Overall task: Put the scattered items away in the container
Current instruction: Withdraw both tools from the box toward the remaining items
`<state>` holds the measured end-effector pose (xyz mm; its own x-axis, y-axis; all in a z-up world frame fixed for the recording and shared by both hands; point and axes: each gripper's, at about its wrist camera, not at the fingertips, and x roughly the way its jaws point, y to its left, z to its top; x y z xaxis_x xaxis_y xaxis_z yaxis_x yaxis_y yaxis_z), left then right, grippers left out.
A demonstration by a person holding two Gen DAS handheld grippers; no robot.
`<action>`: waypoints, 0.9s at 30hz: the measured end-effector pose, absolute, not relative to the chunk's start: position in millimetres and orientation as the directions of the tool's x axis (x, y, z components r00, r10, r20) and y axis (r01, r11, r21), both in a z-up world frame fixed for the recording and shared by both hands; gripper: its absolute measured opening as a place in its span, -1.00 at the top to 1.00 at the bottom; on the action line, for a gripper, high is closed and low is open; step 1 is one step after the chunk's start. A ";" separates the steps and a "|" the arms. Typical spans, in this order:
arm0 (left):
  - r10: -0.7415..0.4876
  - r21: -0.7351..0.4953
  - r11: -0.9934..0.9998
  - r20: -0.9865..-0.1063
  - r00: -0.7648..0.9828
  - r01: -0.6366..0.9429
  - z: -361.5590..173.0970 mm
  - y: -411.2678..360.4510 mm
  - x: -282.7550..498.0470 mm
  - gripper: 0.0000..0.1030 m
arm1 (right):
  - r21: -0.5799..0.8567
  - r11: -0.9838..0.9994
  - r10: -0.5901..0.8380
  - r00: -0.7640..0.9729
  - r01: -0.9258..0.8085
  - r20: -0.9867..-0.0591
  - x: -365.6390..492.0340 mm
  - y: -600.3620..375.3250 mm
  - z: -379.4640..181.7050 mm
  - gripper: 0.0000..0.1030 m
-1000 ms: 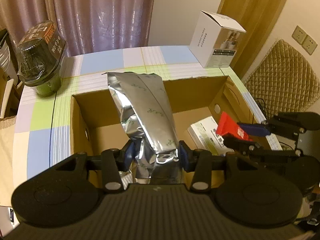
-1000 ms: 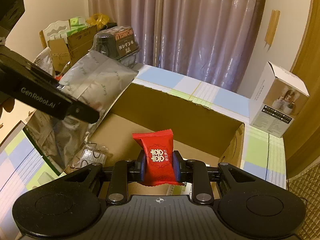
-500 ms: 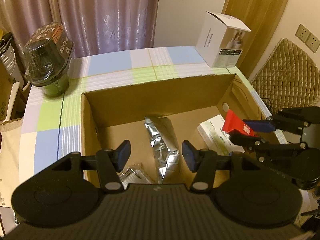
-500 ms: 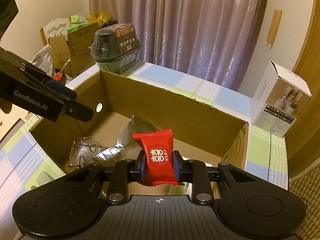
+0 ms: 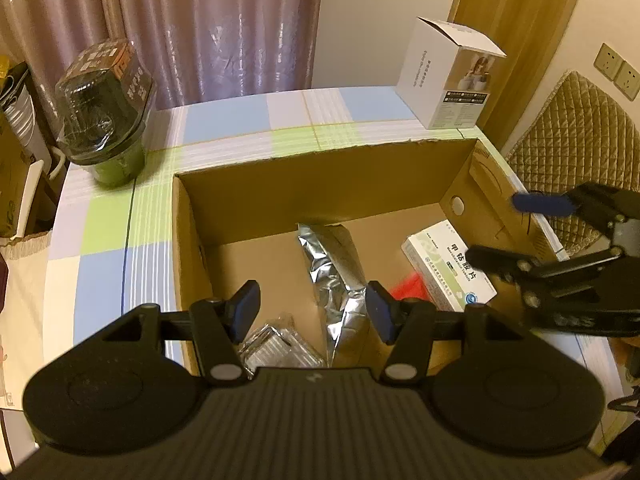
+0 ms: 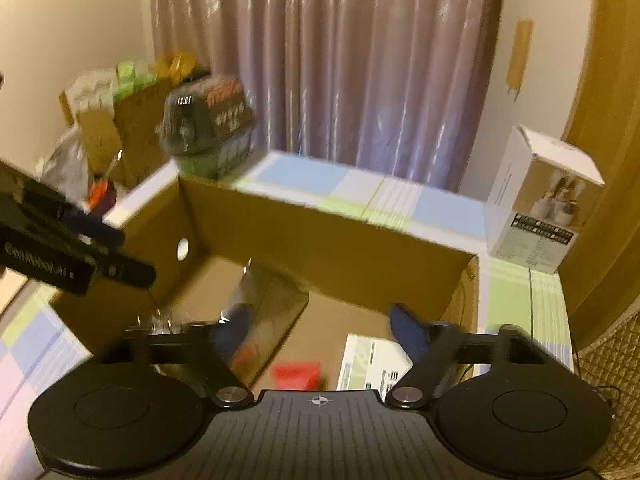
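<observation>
Both grippers hang over the cardboard box (image 5: pixel 320 184) on the counter (image 5: pixel 224 132): the right gripper (image 6: pixel 320 330) has just spread its jaws wide, and the red packet (image 6: pixel 296 374) lies loose on the box floor beside the white medicine box (image 5: pixel 448 268). The left gripper (image 5: pixel 312 312) holds nothing, its jaws parted above the silver pouch (image 5: pixel 332 272) lying mid-box

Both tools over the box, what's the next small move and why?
Probably lift the right tool clear of the cardboard box: its jaws have just been opening with nothing between them, and the red packet lies blurred below, beside the medicine box. The left tool is open too.
</observation>
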<state>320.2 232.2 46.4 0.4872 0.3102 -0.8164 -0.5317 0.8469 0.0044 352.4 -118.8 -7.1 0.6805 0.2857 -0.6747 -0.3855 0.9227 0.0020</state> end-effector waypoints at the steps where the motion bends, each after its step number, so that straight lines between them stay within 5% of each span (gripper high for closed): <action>1: 0.310 0.005 0.847 -0.817 0.486 -0.532 45.6 232.0 319.2 -0.02 | 0.000 0.924 0.282 0.680 -0.383 -0.677 351.9 -119.6 -6.8 -0.58; 20: 0.329 0.020 0.847 -0.805 0.494 -0.531 53.3 174.9 269.5 -0.26 | -0.047 0.919 0.280 0.729 -0.392 -0.625 257.2 -118.3 16.0 -0.58; 27: 0.327 0.016 0.843 -0.809 0.488 -0.538 50.4 135.0 231.2 -0.38 | -0.033 0.917 0.276 0.690 -0.399 -0.669 202.9 -120.6 2.5 -0.58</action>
